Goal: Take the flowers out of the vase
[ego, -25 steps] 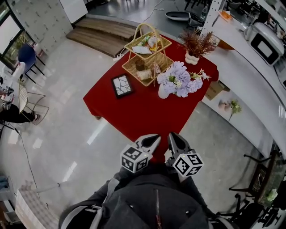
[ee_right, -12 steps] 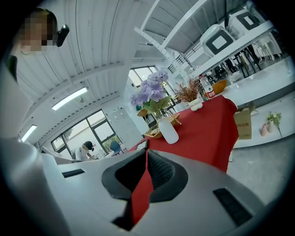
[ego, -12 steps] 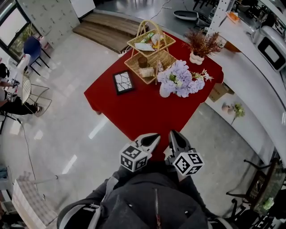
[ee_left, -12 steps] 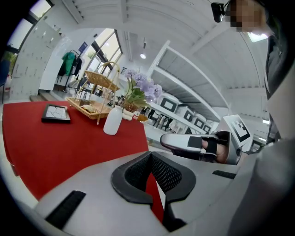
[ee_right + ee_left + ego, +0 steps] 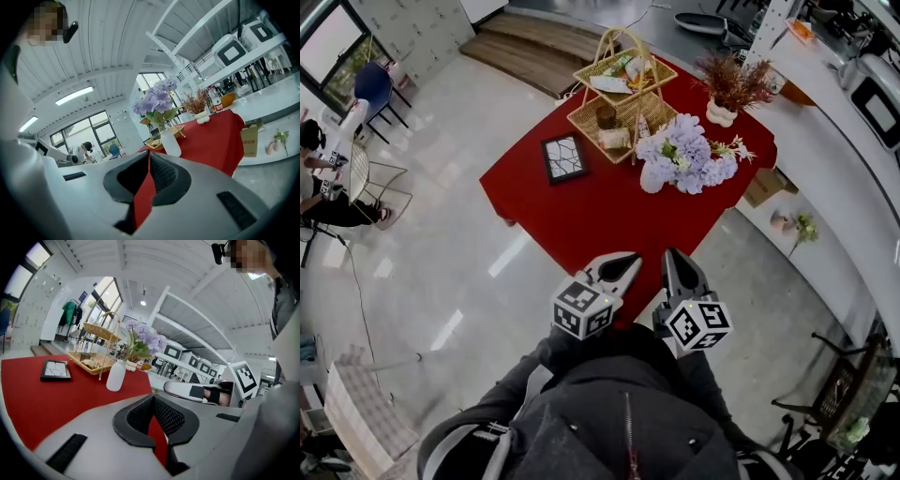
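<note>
Head view: the flowers cover most of the vase; only its white left side shows. The near corner of the desk is hidden behind the left claw and right claw. Contents of the two-tier basket are too small to identify. In the right gripper view, the basket is mostly hidden behind the vase.

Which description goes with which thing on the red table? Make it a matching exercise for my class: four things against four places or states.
Things:
1. vase
2. picture frame
3. wicker basket
4. dried plant

Descriptions, as the head view shows them:
A. lies flat, left of the basket
B. holds purple flowers
C. stands at the far right corner
D. has two tiers

Pairs: 1-B, 2-A, 3-D, 4-C
</note>
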Tool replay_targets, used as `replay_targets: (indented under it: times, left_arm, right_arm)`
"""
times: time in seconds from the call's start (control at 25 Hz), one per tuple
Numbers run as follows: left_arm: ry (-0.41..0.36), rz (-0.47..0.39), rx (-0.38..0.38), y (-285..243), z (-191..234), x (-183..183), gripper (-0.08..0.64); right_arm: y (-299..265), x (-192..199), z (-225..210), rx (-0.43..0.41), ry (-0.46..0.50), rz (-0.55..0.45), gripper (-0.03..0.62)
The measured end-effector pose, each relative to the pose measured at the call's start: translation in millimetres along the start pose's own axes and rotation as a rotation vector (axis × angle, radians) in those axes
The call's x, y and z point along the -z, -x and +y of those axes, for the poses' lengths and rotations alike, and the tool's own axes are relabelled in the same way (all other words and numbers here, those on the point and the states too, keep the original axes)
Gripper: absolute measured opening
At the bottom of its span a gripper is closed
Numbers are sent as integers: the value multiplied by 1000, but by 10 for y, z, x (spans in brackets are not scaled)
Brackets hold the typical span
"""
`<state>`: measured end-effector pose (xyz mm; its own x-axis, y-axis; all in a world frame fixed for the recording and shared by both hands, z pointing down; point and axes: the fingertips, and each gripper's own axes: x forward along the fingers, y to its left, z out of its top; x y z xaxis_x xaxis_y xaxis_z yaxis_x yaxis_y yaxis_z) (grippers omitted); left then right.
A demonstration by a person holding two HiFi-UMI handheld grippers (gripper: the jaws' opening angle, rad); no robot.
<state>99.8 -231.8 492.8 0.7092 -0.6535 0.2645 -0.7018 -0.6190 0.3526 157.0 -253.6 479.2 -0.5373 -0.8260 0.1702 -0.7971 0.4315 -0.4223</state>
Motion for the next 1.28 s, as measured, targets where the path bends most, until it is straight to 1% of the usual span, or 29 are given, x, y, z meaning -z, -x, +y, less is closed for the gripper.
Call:
replay_targets:
  times: [0.12, 0.28, 0.56, 0.6, 0.64, 0.68, 0.72, 0.88, 1.16, 1.28]
  left_arm:
    - [-25, -17, 1, -101, 98, -151, 8]
    - [-39, -22, 8, -199, 233, -274, 8]
    - [-40, -40, 5, -359, 480, -462, 8]
    - [-39, -42, 5, -385, 511, -485, 8]
    - [-38, -43, 6, -410, 542, -502, 8]
    - [-36, -43, 8, -434, 573, -517, 8]
    - [-33, -43, 8, -457, 606, -530, 8]
    - [-12, -41, 0, -529, 775, -565, 8]
    - [21, -24, -12, -573, 1010, -545, 8]
    - [27, -22, -15, -578, 1086, -542, 8]
  right_arm:
    - [-115, -88, -41, 20, 44, -27, 15]
    - [-274, -178, -117, 55, 59, -61, 17]
    - [-558, -393, -238, 126, 116, -150, 18]
    - [-605, -418, -251, 131, 107, -163, 25]
    - [-655, -431, -260, 132, 93, -171, 64]
    - [-708, -433, -267, 133, 79, -173, 119]
    - [-759, -424, -271, 134, 71, -169, 139]
    - [-954, -393, -277, 159, 93, -150, 155]
    - [-1222, -421, -348, 237, 115, -169, 156]
    - [-1319, -410, -361, 245, 116, -173, 156]
